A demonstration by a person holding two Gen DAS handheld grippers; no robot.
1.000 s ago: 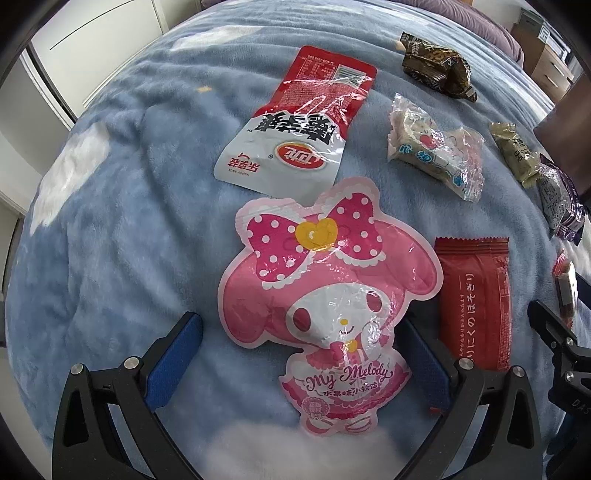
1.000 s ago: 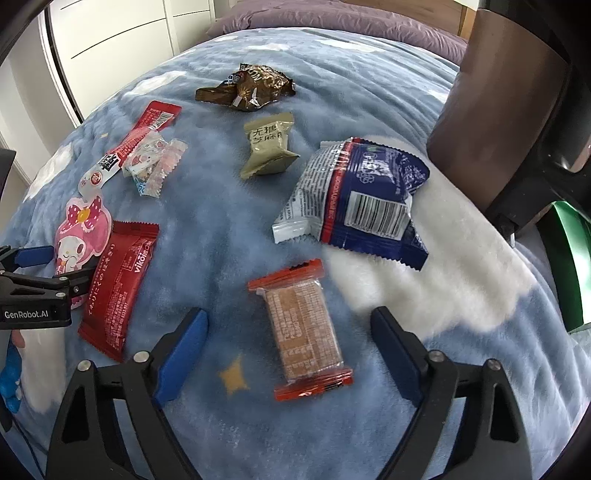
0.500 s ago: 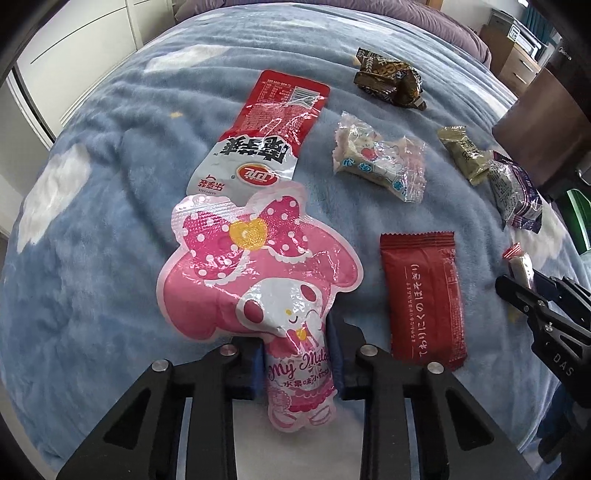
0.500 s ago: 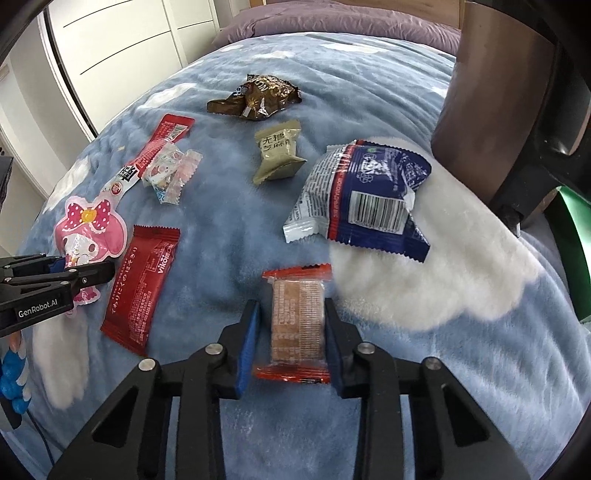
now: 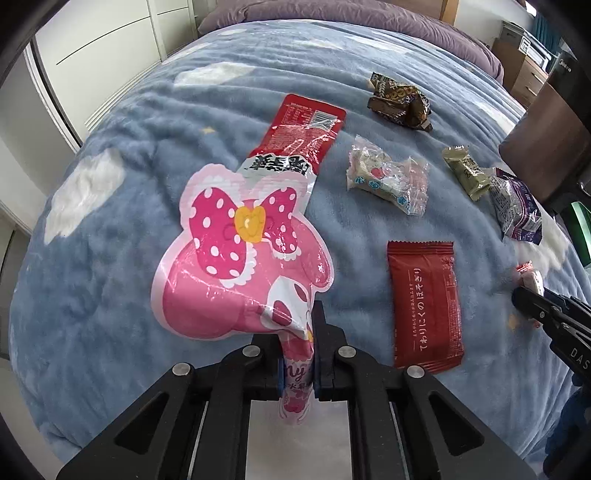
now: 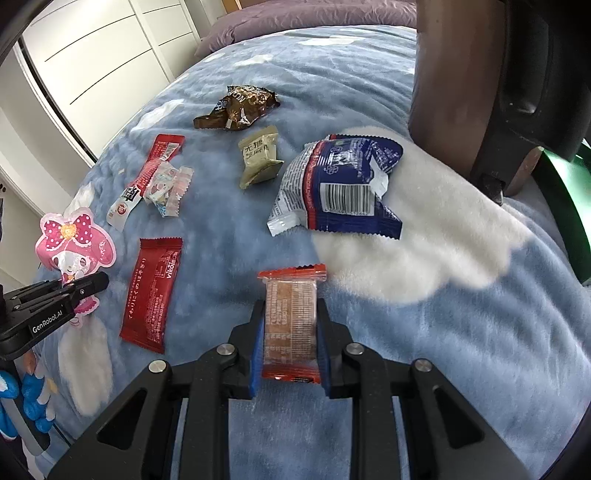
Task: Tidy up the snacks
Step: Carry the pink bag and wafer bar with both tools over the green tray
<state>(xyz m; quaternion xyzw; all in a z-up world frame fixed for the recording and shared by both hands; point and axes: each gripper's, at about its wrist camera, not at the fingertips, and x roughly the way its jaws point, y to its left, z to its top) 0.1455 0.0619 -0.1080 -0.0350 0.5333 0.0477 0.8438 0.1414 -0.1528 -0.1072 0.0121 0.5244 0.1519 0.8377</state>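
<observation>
Bed covered by blue fleece blanket (image 5: 110, 221) with white cloud patches and small yellow stars. Purple bedding (image 5: 351, 14) at far end. White wardrobe doors (image 6: 103, 55) with dark groove lines along one side. Wooden drawer unit (image 5: 524, 77) in far corner. Dark brown chair back (image 6: 472, 74) beside bed. Even daylight.

The blanket (image 5: 110, 229) is soft, fuzzy, matt fleece. On it, the pink character pouch (image 5: 240, 266) and red wrapper (image 5: 424, 306) are glossy, crinkled plastic film.
</observation>
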